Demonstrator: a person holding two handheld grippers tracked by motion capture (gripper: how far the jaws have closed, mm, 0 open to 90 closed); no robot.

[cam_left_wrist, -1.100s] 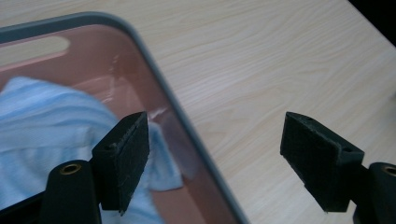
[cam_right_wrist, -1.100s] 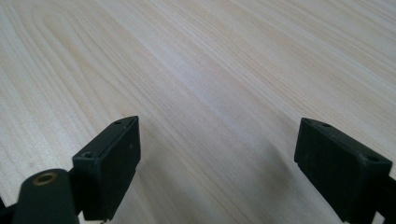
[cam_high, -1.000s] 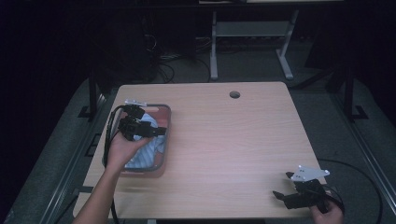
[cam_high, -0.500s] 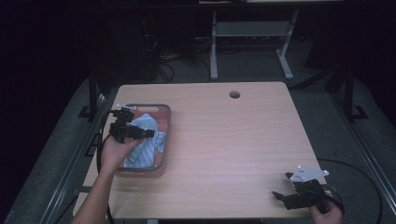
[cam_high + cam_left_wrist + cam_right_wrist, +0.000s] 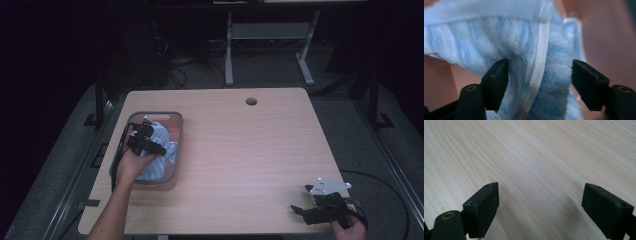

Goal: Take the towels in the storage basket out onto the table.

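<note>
A light-blue and white striped cloth (image 5: 164, 159) lies bunched in a grey basket (image 5: 150, 114) with a reddish inside, at the table's left. My left gripper (image 5: 152, 142) reaches down into that basket. In the left gripper view a thick fold of the cloth (image 5: 541, 50) sits between the jaws of the left gripper (image 5: 539, 80). The jaws have just been closing and stand wide apart, with the pads at the fold's two sides. My right gripper (image 5: 301, 198) rests low over the table's near right corner. In its own view the right gripper (image 5: 540, 205) is open over bare wood.
The wooden table (image 5: 240, 145) has a round cable hole (image 5: 251, 101) near its far edge. A white desk frame (image 5: 267, 35) and cables stand on the dark floor behind. The wood grain of the table (image 5: 536, 157) runs under the right jaws.
My left hand has sunk lower into the basket, toward the cloth, and its jaws have narrowed around a fold. The right gripper has stayed in place.
</note>
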